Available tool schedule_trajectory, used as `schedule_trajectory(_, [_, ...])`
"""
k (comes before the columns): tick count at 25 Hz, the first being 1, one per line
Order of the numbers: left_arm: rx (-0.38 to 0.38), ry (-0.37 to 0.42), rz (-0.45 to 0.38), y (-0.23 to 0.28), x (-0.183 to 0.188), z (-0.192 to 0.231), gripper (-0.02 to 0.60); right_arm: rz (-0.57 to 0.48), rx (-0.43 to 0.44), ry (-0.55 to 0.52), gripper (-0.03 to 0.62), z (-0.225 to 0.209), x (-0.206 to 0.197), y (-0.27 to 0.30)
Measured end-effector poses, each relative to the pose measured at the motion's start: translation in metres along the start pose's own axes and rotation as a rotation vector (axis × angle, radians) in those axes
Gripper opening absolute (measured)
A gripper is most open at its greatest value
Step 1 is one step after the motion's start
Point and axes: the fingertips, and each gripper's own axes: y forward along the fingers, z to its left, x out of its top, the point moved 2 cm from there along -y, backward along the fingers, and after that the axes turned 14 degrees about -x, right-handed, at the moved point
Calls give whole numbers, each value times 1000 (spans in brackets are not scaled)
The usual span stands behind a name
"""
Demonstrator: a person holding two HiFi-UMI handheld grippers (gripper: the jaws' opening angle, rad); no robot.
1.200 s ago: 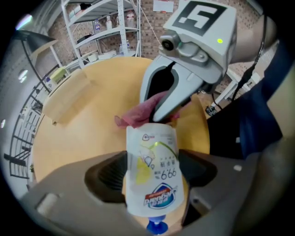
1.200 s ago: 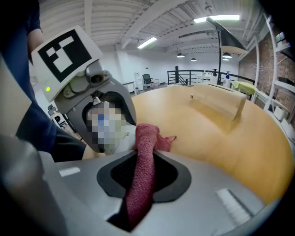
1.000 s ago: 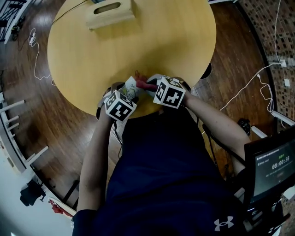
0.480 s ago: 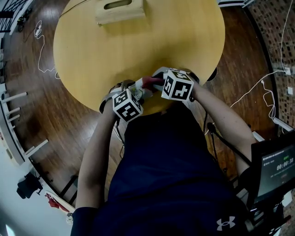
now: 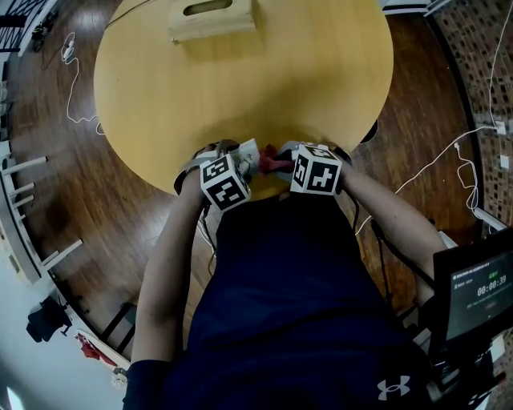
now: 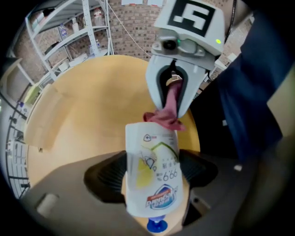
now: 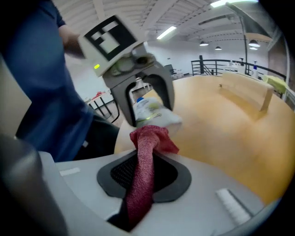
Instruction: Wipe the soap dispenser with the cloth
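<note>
The soap dispenser (image 6: 152,170) is a white refill pouch with a blue cap. It is clamped between the black pads of my left gripper (image 6: 153,174), cap towards the camera. My right gripper (image 7: 144,177) is shut on a red cloth (image 7: 140,170). The bunched end of the cloth (image 6: 162,119) presses against the pouch's far end. Seen from the head, both grippers meet at the near edge of the round table (image 5: 240,80), with the pouch (image 5: 247,156) and the cloth (image 5: 272,160) between the marker cubes. In the right gripper view the pouch (image 7: 151,110) sits in the left gripper's jaws just beyond the cloth.
A light wooden box (image 5: 210,16) stands at the table's far side. White cables (image 5: 437,144) trail over the wooden floor to the right. A screen (image 5: 477,292) stands at lower right. The person's torso is close behind both grippers.
The right gripper has drawn back towards the person with the cloth still at the pouch's end. The left gripper has rolled a little, turning the pouch.
</note>
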Motion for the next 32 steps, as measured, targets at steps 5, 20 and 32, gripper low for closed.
schedule_trajectory(5, [-23,0,9,2,-4,0,368,21,12,-183,74,16,-3,2])
schedule_trajectory(20, [-40,-23,24,9,-10,1,373,2,-24,-25,74,-5,12,8])
schedule_trajectory(32, [264,-359,-410,-51,-66,-2,381,-178,-468,672,131,-146,-44,-56])
